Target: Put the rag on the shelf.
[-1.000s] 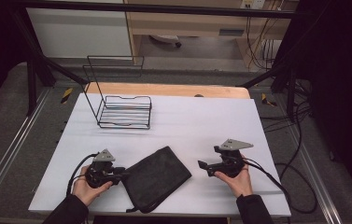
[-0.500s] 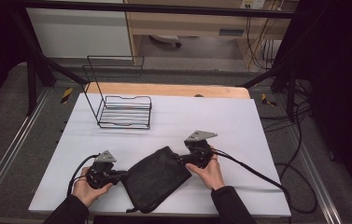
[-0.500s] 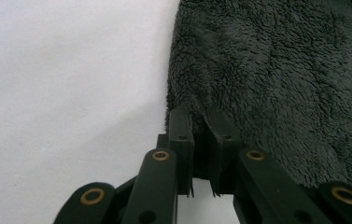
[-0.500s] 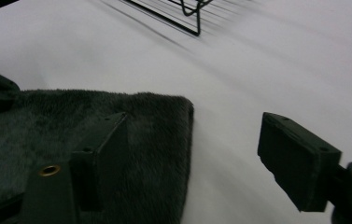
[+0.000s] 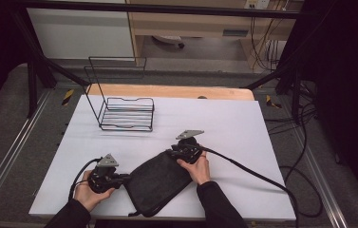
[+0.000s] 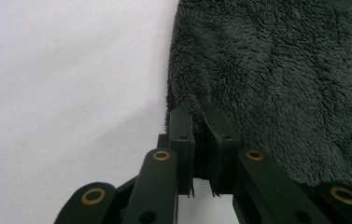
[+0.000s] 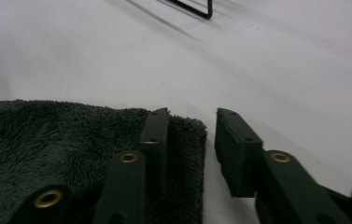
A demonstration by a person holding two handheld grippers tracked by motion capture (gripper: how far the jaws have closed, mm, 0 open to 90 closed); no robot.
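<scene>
A dark fleecy towel (image 5: 160,183) lies flat near the front edge of the white table (image 5: 224,118). My left gripper (image 5: 119,178) sits at the towel's left corner. In the left gripper view its jaws (image 6: 199,112) are pinched together on the towel's edge (image 6: 267,79). My right gripper (image 5: 179,153) is at the towel's far right corner. In the right gripper view it (image 7: 190,114) stands open: one jaw rests over the towel (image 7: 61,140) and the other over bare table, with the towel's edge between them.
A black wire rack (image 5: 127,114) stands at the back left of the table, and its base bar (image 7: 192,8) shows in the right gripper view. A thick cable (image 5: 252,173) trails from the right gripper across the table's right side. A wooden board (image 5: 167,91) borders the far edge.
The right hand has carried its gripper leftward from the open table at the right to the towel's far right corner. The left gripper and the towel have stayed put.
</scene>
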